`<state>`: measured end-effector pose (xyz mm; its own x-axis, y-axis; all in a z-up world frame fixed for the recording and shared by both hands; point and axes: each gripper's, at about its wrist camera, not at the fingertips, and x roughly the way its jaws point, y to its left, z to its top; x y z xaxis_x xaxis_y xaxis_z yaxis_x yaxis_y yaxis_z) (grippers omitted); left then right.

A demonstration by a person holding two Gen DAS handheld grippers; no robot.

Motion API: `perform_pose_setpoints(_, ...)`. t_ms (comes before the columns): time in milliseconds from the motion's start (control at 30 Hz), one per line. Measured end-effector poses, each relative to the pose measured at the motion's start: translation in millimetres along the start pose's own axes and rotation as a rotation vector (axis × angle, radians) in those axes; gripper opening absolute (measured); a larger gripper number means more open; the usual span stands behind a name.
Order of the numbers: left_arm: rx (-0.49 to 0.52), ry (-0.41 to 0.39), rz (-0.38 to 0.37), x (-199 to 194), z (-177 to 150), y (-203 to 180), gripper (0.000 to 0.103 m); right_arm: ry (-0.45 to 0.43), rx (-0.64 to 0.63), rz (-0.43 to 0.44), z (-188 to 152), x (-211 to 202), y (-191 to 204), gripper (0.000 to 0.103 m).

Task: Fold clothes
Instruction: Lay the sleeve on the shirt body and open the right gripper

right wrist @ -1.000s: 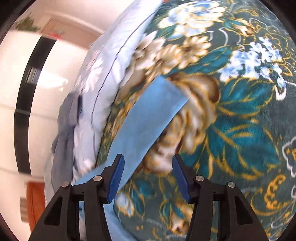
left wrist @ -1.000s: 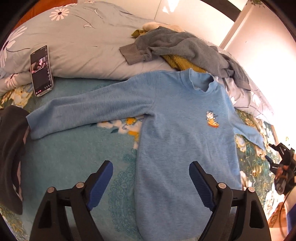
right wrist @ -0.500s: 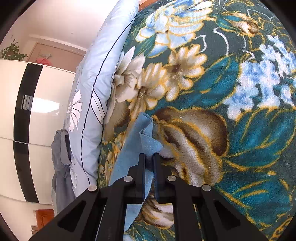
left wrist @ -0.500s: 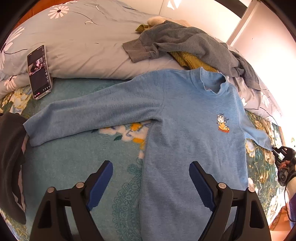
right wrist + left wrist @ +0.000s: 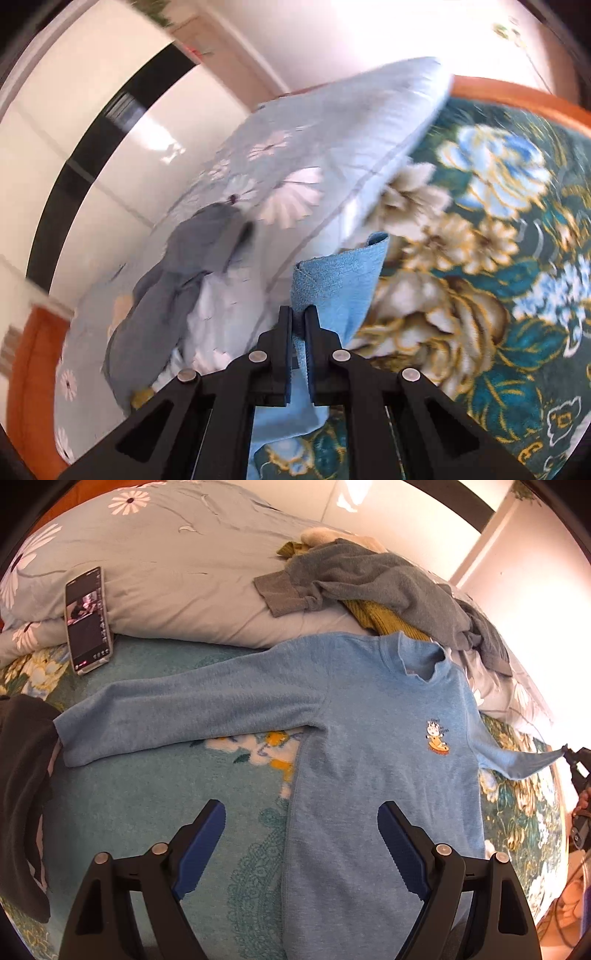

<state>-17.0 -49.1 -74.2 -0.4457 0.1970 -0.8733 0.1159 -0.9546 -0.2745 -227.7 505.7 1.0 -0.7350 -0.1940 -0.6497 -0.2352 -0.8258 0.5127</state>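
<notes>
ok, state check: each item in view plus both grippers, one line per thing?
blue sweatshirt: spread face up on the bed, one sleeve laid out flat, the other sleeve's cuff lifted off the blanket.
right gripper: shut on the cuff.
left gripper: open, empty, over the hem.
phone: screen lit, propped against the pillow.
grey sweater: unfolded, heaped on the pillow.
mustard garment: crumpled under the grey sweater.
</notes>
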Motion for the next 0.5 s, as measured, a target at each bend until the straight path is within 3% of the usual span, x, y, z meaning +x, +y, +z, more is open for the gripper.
perform_pose_setpoints(100, -0.055, -0.012, 0.001, -2.0, 1.3, 15.1, 0.087, 0.031, -0.192, 0.123, -20.7, 0.0, 82.4, 0.006)
perform_pose_setpoints(300, -0.150, -0.026, -0.005, -5.5, 1.7, 47.4, 0.087, 0.154, -0.407, 0.317, -93.8, 27.7, 210.5, 0.006)
perform_pose_setpoints(400, -0.185, -0.029, -0.008, -4.6, 2.2, 61.5, 0.087, 0.235, -0.496, 0.363, -140.6, 51.9, 256.4, 0.006)
perform_pose_setpoints(500, -0.214, -0.026, -0.014, -1.2, 2.6, 73.2, 0.087, 0.324, -0.561, 0.354, -188.7, 84.8, 282.3, 0.006)
